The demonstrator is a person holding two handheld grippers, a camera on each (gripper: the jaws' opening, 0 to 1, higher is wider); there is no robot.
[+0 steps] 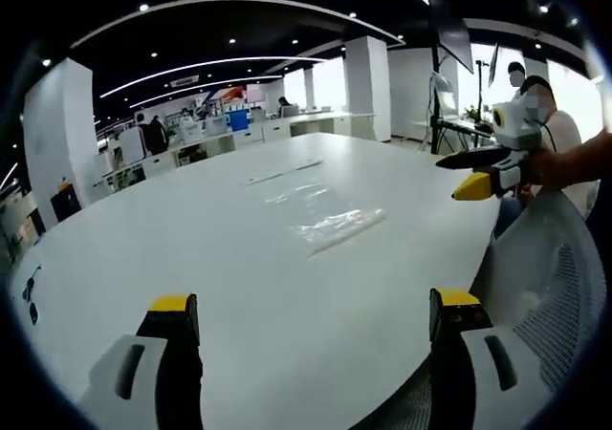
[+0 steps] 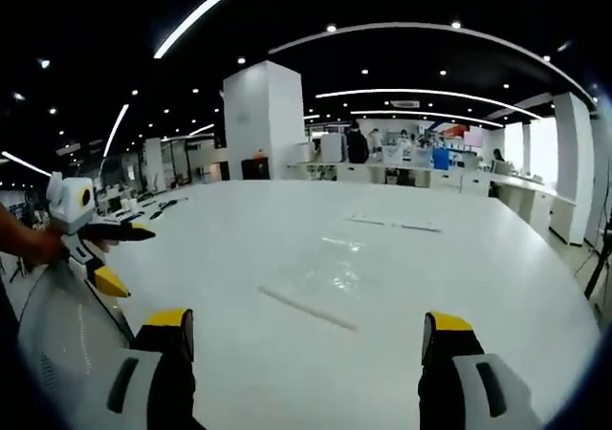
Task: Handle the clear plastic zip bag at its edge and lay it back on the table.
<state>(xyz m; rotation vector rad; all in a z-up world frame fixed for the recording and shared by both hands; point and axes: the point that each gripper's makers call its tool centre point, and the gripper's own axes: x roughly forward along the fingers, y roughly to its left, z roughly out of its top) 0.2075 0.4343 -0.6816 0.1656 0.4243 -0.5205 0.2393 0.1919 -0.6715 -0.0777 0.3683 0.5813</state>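
White table (image 1: 191, 229); mesh chair (image 1: 559, 287) at edge; pillar (image 2: 266, 119); desks w/ people in bkgd.

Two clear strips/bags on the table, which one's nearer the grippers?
The zip bag, wide and crinkled, lies nearer both open grippers. The thin strip lies beyond it, farther up the table.

Zip bag (image 1: 330, 222) flat on table (image 1: 191, 229)
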